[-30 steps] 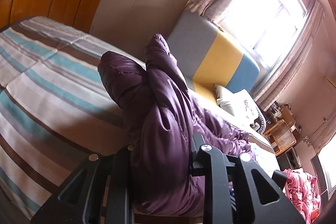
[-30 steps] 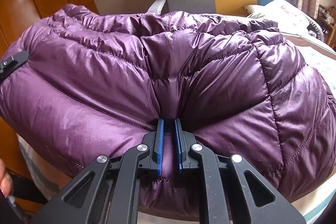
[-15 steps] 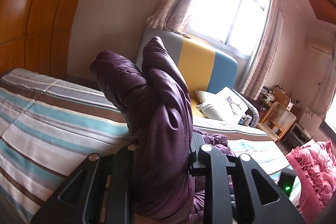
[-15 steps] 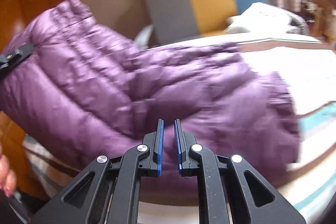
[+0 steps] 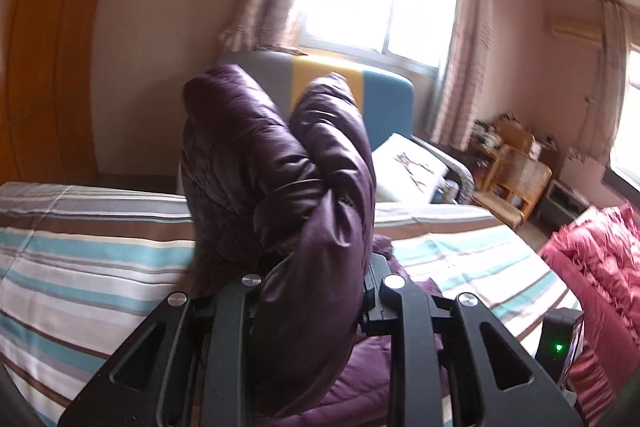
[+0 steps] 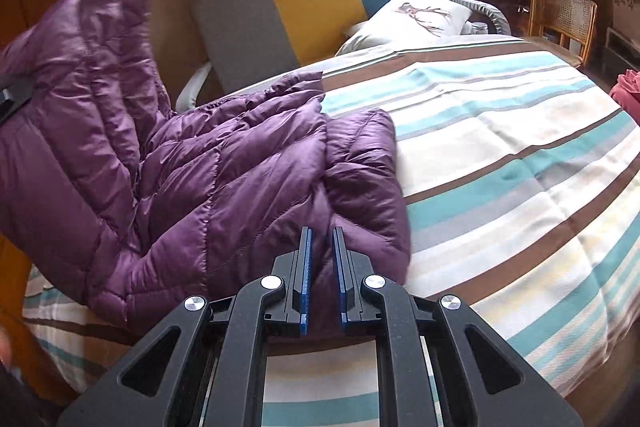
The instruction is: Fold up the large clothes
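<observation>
Two grippers work one garment on the striped bed (image 6: 500,131), and the biggest risk sits with the biggest mass: most of the purple down jacket (image 6: 224,163) lies bunched at the bed's near-left edge, so it could, I judge, slide off toward the floor if the lifted part is pulled sideways. The slick, puffy shell adds to that; its quilted panels look slippery and springy, and a fold laid down may spring open again.

The left gripper (image 5: 312,291) is clenched on a thick doubled wad of the jacket that stands up in front of its camera. That bulky bite could squeeze out, since the filling compresses and the fabric is glossy.

The right gripper (image 6: 320,267) has its blue pads nearly together, with purple fabric showing through the narrow gap. Whether a thin edge is pinched or the jacket merely lies behind the fingers, I cannot tell. If it holds only a seam, that may slip free.

The jacket is dark violet, stitched in diagonal and horizontal channels, rumpled, with one part raised high at the left.
</observation>
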